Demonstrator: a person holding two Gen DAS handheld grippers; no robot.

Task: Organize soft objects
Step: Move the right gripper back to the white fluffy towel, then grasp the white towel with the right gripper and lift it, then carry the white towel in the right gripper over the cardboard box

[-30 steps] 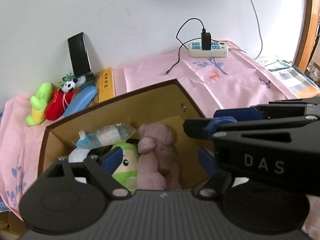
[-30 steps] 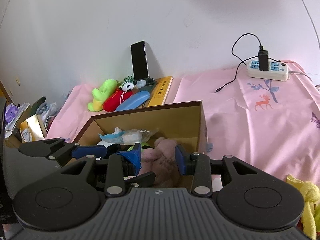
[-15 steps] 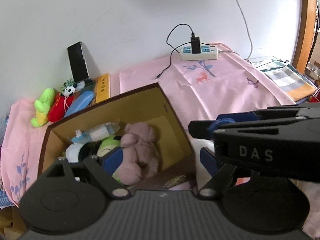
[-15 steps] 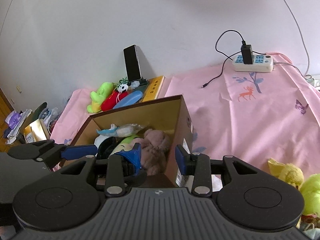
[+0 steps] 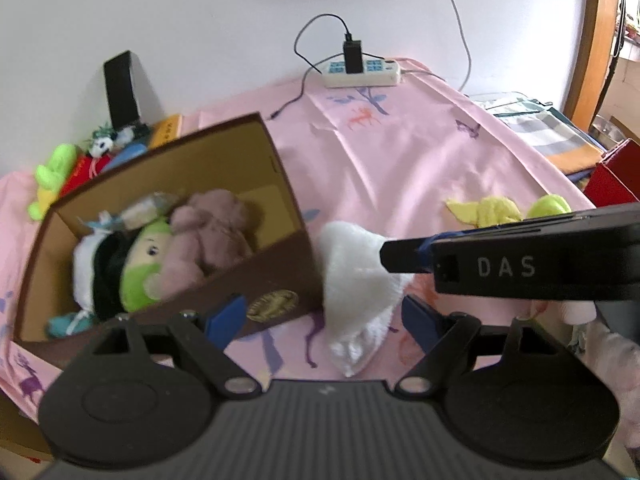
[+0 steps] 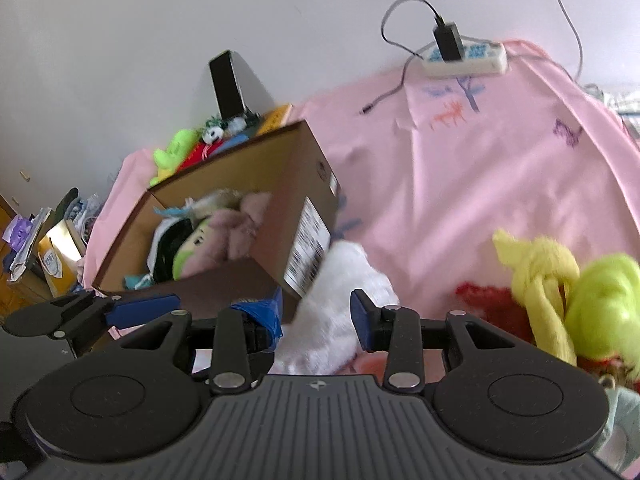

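A white plush lies on the pink cloth just right of the brown box. My left gripper hangs low over it, its jaws opening, with the plush under the gap and no pad pressing on it. My right gripper is open, and the same white plush shows between its blue pads, untouched. The box holds a pink bear and a green-faced doll. In the left wrist view the right gripper's finger reaches across the plush.
A yellow and lime plush lies right of the white one, with something red beside it. A power strip with cables sits at the wall. A phone and small toys stand behind the box.
Both grippers have drawn back and down from above the box. The box now lies to the left, and the white and yellow plushes have come into view.
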